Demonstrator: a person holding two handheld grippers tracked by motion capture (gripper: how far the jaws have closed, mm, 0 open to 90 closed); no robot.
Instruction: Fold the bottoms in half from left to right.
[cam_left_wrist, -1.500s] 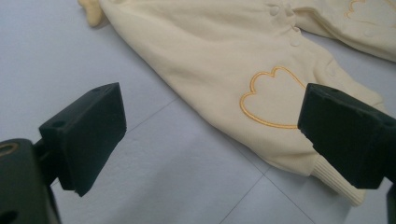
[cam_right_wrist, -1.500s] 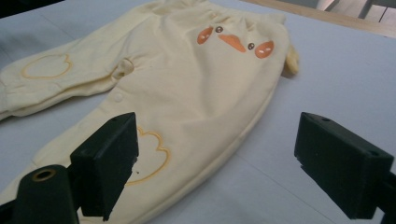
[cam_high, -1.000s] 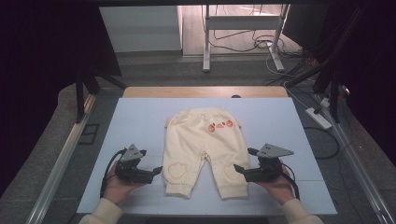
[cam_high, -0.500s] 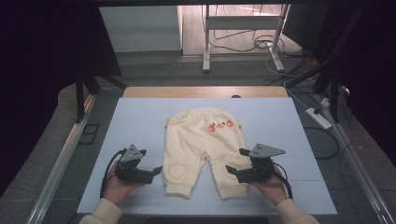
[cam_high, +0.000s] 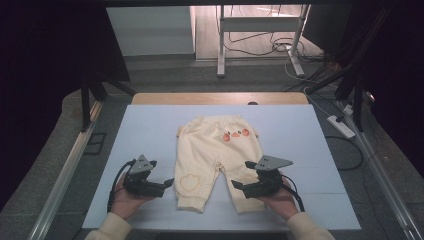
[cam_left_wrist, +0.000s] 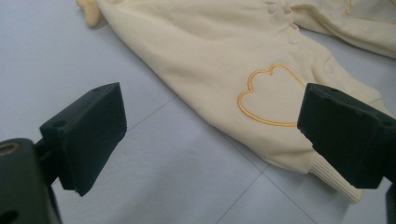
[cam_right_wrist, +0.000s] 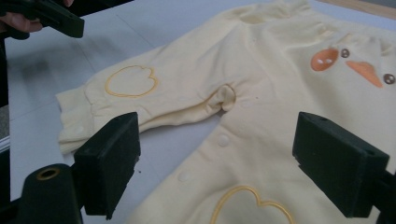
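- A pair of cream pants (cam_high: 216, 159) is laid flat on the table (cam_high: 150, 130), waistband at the far side, both legs pointing toward the person; all places below are given relative to the pants.
- The left gripper (cam_high: 166, 184) is held just beside the outer edge of the left leg, near its cuff (cam_left_wrist: 337, 179); its jaws are spread wide, with nothing between them but table and the leg's edge.
- The right gripper (cam_high: 238, 186) is held over the lower part of the right leg; its jaws are likewise spread wide and nothing is gripped; whether cloth is touched cannot be told.
- The step in hand is judged to be the approach for a fold: both grippers are placed at the leg ends, no grasp being made yet.
- The next move is judged to call for each pair of jaws to be lowered onto a cuff or leg edge and closed on the cloth, both layers being caught; a lift toward the waistband would then be allowed; a shallow pinch could let the lower layer slip.
- No brand, label or legible writing is seen; only decoration is present: a duck face (cam_right_wrist: 352, 63) with orange beak and cheeks near the waistband, an orange outlined footprint patch (cam_left_wrist: 267, 95) on each leg, and snap buttons (cam_right_wrist: 223, 139) along the inner seam.
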